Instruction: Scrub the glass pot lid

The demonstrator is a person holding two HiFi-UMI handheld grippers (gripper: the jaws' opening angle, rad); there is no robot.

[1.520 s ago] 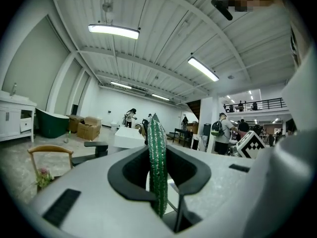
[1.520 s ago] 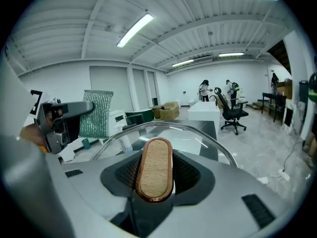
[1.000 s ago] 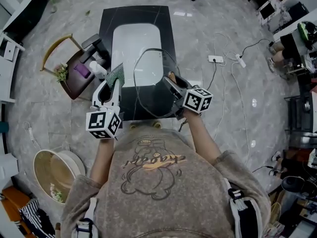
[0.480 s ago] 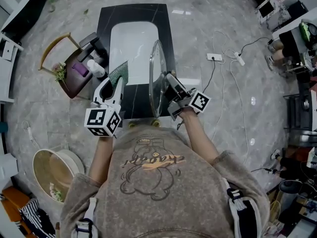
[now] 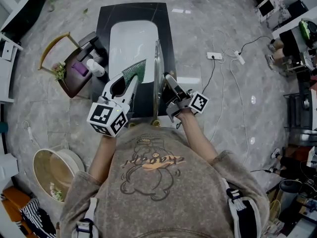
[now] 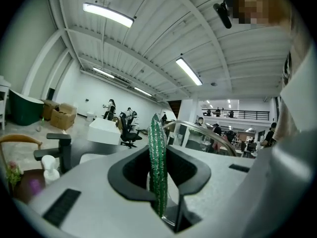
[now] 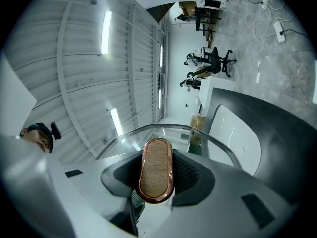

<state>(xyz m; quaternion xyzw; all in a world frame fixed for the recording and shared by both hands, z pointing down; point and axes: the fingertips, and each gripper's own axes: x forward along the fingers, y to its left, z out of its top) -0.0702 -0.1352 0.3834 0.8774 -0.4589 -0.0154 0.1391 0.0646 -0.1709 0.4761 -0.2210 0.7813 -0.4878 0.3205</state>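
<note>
Glass pot lid (image 5: 157, 71) stands on edge over the near end of the white sink basin (image 5: 132, 36), a thin line in the head view. The right gripper (image 5: 168, 81) is at its 3 o'clock, jaws partly apart and clamped on the lid's wooden knob (image 7: 156, 170). At the lid's 9 o'clock the left gripper (image 5: 130, 82) has its jaws nearly together, pinching a green scrub pad (image 5: 134, 73) that points toward 12 o'clock, just beside the glass; whether it touches cannot be told.
</note>
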